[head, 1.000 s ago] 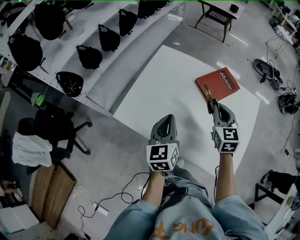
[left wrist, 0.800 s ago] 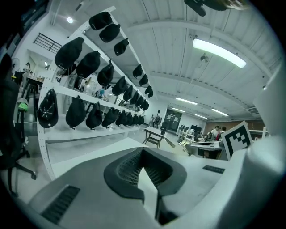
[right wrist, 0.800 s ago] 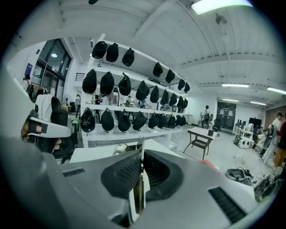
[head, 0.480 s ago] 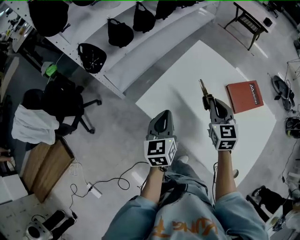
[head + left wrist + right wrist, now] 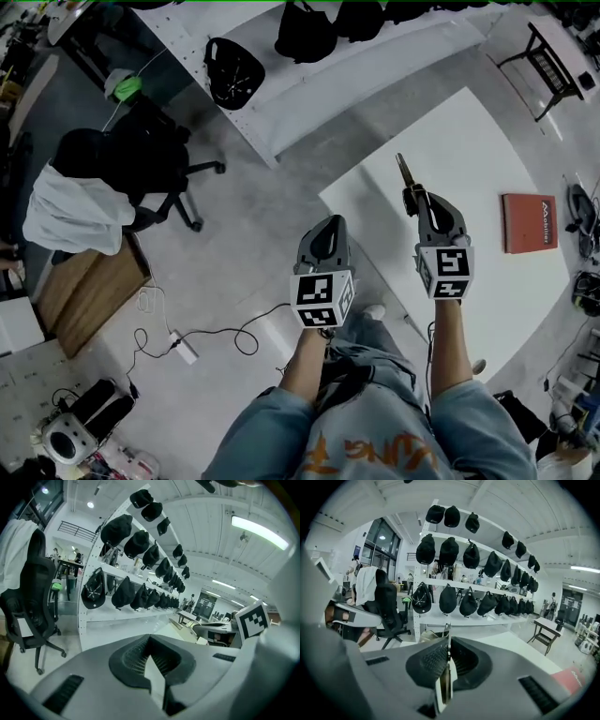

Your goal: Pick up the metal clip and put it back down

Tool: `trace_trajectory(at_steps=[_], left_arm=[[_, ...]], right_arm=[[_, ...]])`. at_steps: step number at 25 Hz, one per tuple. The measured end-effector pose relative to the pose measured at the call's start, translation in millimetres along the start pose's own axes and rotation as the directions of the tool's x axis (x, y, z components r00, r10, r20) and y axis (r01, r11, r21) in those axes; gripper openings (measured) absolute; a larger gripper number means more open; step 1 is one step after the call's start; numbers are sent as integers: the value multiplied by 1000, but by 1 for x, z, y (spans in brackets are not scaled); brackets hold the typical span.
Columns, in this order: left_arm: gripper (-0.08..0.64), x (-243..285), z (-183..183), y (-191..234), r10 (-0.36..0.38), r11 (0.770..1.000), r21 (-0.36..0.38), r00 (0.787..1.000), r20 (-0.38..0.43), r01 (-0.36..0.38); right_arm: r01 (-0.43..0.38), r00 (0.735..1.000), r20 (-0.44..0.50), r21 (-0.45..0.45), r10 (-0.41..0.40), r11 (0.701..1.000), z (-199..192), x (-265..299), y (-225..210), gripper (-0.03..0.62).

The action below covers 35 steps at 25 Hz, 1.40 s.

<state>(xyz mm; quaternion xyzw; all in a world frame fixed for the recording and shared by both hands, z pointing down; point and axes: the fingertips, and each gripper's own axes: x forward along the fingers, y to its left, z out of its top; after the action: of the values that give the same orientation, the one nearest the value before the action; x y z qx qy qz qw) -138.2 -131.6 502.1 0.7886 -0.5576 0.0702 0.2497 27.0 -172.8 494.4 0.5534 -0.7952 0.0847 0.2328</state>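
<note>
Metal clip (image 5: 404, 172), likely light, stiff and slippery, is pinched at one end by right gripper (image 5: 413, 197); left gripper (image 5: 325, 239) jaws meet, empty.

White table (image 5: 459, 159) as landmark. Grey concrete floor (image 5: 253, 234) all round it. Behind table: long white shelf rack (image 5: 309, 94), black caps (image 5: 232, 70) hung in rows. Left of table, across floor: black office chair (image 5: 141, 173), white cloth (image 5: 66, 220) over its back; wooden board (image 5: 80, 295) nearer. Off table's far right corner: small dark bench (image 5: 548, 56). Above table: white ceiling, strip light (image 5: 260, 530). Tall windows (image 5: 384, 543) beyond chair.
</note>
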Motion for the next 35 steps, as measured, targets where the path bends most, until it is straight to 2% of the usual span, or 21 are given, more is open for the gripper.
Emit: trace_trajectory(at_steps=[6,12,21,32,35], left_arm=[[9,5,-9,42,37,999,-28,999,-34,-38],[9,14,-23,66,47,997,-54,996,-72,-51],[9,24,-48,88,31,996,-83,990,-139,-43],[9,27,-61,106,15,993,-109,983,-184,-35],[9,29,-61,111,14,993,-110,982,-190,-35]], right_arm=[[-71,997,-24,-90,69,993,2,39,49,29],[-119,992,-77,-210,105,971,-10,64,87,29],[-127,988,-129,-426,79,896,-31,88,122,29],[-160,985,-131,-496,108,853,-40,92,143,32],[-172,983,-136,-485,121,857,-44,93,148,32]])
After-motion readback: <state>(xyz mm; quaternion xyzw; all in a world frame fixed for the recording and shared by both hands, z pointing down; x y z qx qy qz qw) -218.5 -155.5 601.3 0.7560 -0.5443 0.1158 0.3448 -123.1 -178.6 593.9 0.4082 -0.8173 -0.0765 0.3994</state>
